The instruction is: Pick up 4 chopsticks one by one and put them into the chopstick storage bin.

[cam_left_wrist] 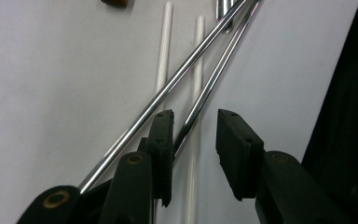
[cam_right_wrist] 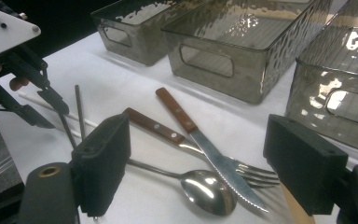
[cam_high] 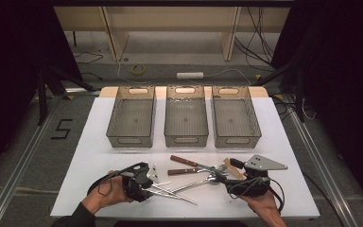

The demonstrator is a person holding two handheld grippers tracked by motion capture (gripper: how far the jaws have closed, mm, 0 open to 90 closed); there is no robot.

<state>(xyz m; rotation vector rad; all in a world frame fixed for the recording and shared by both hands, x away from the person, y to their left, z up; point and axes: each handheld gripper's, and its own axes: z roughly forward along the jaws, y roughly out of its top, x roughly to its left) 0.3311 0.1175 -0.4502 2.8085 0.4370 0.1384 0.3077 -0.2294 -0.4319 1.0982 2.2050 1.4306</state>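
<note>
The left tool (cam_left_wrist: 195, 140), jaws narrowed but not yet pinching, straddles a shiny metal chopstick (cam_left_wrist: 212, 79) lying on the white table (cam_left_wrist: 51, 93); the grasp is in hand, and next it must close fully, then lift. The right tool (cam_right_wrist: 198, 161) hangs open over the steel spoon (cam_right_wrist: 205, 189)

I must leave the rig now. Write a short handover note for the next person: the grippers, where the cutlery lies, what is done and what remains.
Left gripper: low over the metal chopsticks, jaws apart, one chopstick between them, not yet clamped. A white chopstick lies beside it.
Right gripper: open, holding nothing, above the spoon, knife and fork.
Things: all the cutlery lies in a loose pile at the near edge of the table; the knife crosses over the fork.
Done: nothing sorted; the three trays behind are empty.
Left, probably: close on the chopstick, lift it and place it in a tray, then the rest piece by piece.
</note>
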